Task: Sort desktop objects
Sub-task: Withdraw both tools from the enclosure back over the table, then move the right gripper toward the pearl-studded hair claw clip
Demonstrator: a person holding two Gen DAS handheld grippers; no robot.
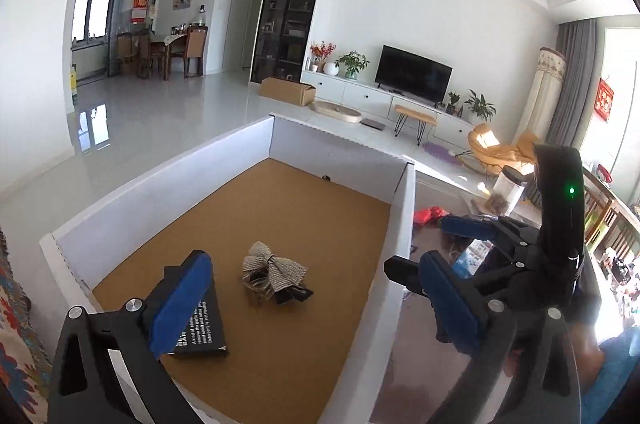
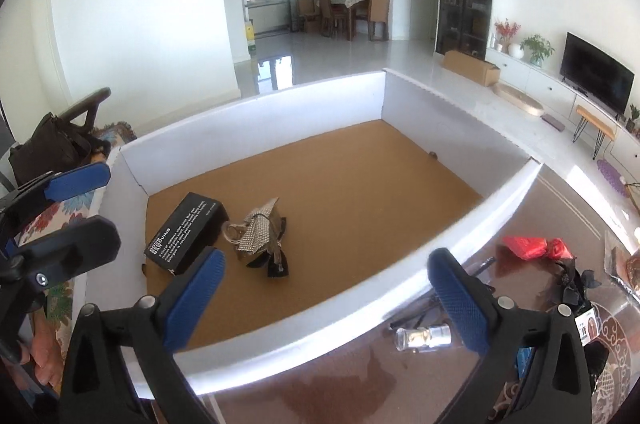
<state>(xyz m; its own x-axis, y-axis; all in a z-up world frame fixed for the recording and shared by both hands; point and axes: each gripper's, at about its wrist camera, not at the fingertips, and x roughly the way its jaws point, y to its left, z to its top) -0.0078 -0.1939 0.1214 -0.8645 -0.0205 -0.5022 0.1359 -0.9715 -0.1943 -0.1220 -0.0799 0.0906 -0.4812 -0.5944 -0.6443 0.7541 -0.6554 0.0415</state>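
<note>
A white box with a brown cork floor holds a black carton and a pile of bow hair clips. The box, the carton and the clips also show in the right wrist view. My left gripper is open and empty above the box's near side. My right gripper is open and empty over the box's near wall. It also shows at the right of the left wrist view. On the table right of the box lie a red wrapped item, a small clear bottle and a black ruffled piece.
The dark patterned table carries the box. A clear jar and a blue-printed pack lie beyond the right gripper. A black bag sits on a floral cloth at the left. The living room lies behind.
</note>
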